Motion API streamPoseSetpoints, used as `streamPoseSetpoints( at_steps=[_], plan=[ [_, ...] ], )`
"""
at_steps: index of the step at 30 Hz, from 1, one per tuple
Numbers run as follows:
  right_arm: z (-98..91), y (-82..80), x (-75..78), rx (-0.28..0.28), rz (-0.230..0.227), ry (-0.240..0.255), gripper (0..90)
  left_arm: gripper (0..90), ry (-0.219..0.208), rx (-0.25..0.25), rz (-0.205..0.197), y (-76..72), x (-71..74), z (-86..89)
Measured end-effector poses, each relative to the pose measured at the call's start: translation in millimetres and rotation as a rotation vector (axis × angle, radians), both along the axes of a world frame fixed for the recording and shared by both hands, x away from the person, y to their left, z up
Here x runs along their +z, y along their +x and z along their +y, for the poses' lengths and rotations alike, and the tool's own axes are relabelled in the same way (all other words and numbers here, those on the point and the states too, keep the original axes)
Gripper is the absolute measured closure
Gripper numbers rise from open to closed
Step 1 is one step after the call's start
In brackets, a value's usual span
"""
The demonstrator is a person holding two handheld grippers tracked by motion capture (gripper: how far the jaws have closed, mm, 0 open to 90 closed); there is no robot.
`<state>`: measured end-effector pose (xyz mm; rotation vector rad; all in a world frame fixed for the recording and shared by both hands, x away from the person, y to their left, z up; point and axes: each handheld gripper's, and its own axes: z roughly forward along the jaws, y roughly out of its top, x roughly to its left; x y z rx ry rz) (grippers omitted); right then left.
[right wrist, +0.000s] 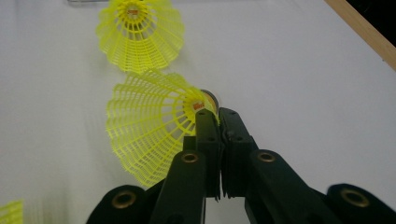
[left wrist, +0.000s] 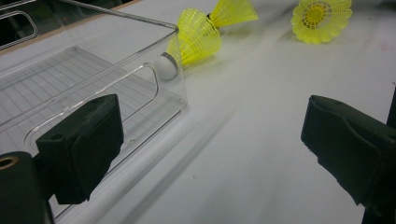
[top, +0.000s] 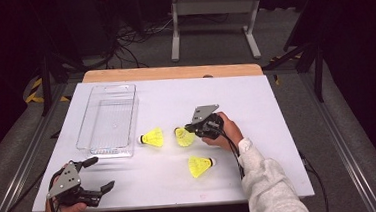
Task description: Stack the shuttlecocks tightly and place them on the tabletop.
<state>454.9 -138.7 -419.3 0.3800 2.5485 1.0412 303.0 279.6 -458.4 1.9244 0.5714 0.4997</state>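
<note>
My right tongs [right wrist: 212, 114] pinch the middle shuttlecock [top: 183, 137] near its cork, at the desk's [top: 255, 96] centre. It's feather-light, its mesh skirt springy and easily crushed (so the firm cork end is the place to hold). My left tongs [top: 95, 175] rest spread and empty. 2 other shuttlecocks [top: 153, 137] [top: 200, 166] lie close by; the clear bin [top: 108, 120] sits left, unobstructed.

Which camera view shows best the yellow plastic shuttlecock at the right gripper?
The right gripper view: the yellow plastic shuttlecock is close and sharp beside the shut right gripper. The high view shows it small; the left gripper view shows part of its skirt.
</note>
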Motion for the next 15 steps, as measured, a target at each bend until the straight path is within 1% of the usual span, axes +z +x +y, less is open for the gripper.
streamPoseSetpoints(
  at_steps=[2,3,5,6,8,9,11,12,13,14,15],
  plan=[
    [-4.7,2.8,-2.6,-0.004,0.016,0.010,86.6,6.6,0.002,-0.002,0.001,0.4,-0.1,-0.1],
    [-7.0,3.8,-5.3,-0.015,0.027,-0.005,85.1,6.6,0.002,-0.004,0.002,0.4,-0.2,-0.4],
    [-8.1,3.5,-9.3,-0.005,0.030,-0.031,83.6,6.5,0.003,-0.004,0.002,0.5,-0.3,-1.0],
    [-8.0,3.2,-11.6,-0.015,0.027,-0.049,80.8,6.6,0.003,-0.005,0.004,0.6,-0.4,-1.4],
    [-8.4,3.0,-12.7,-0.020,0.030,-0.050,79.9,6.6,0.005,-0.006,0.005,0.7,-0.5,-1.7],
    [-8.9,2.6,-13.3,-0.026,0.031,-0.045,77.5,6.6,0.006,-0.006,0.004,0.5,-0.4,-1.9],
    [-11.1,0.8,-12.5,-0.072,0.010,-0.054,65.9,6.5,0.010,-0.006,0.002,0.2,-0.1,-1.8],
    [-13.3,-0.7,-11.4,-0.095,0.011,-0.046,62.0,6.6,0.010,-0.005,0.001,0.0,0.0,-1.6],
    [-15.4,-2.5,-10.2,-0.108,0.010,-0.038,62.0,6.6,0.009,-0.004,0.000,-0.1,0.0,-1.0],
    [-21.5,-8.6,-6.7,-0.123,0.006,-0.007,60.3,6.6,0.008,-0.002,0.001,-0.1,-0.1,-0.8],
    [-24.8,-12.8,-3.5,-0.156,-0.010,-0.001,59.9,6.6,0.007,-0.001,0.003,-0.2,-0.1,-0.7]
  ],
)
